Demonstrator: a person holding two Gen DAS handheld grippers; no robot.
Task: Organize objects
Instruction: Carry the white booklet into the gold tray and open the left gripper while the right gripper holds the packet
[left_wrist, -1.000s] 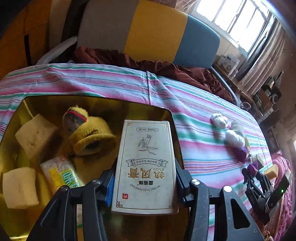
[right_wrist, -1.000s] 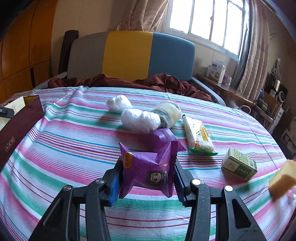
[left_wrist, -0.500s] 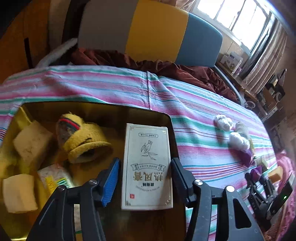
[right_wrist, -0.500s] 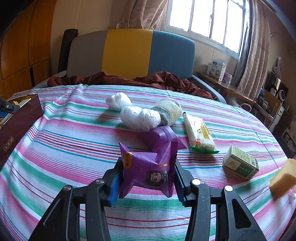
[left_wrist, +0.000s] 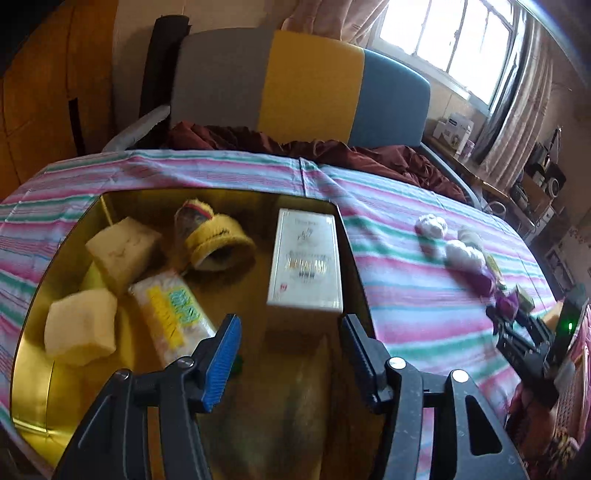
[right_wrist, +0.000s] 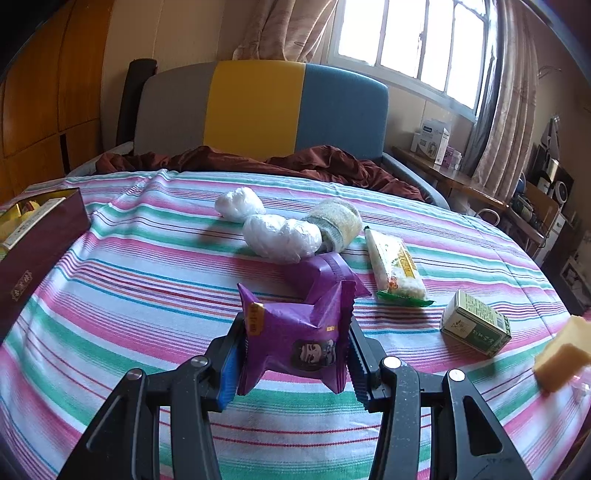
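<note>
A striped cloth covers the table, with a gold-lined box at its left edge holding two spongy yellow blocks, a woolly yellow cuff, a crinkly snack pack and a flat white carton. The left gripper has just been opening and stands spread, empty, the carton lying clear beyond its fingertips. The right gripper pinches a glossy purple packet above the cloth, with white plastic bundles, a long wrapped bar and a small green box lying beyond it.
</note>
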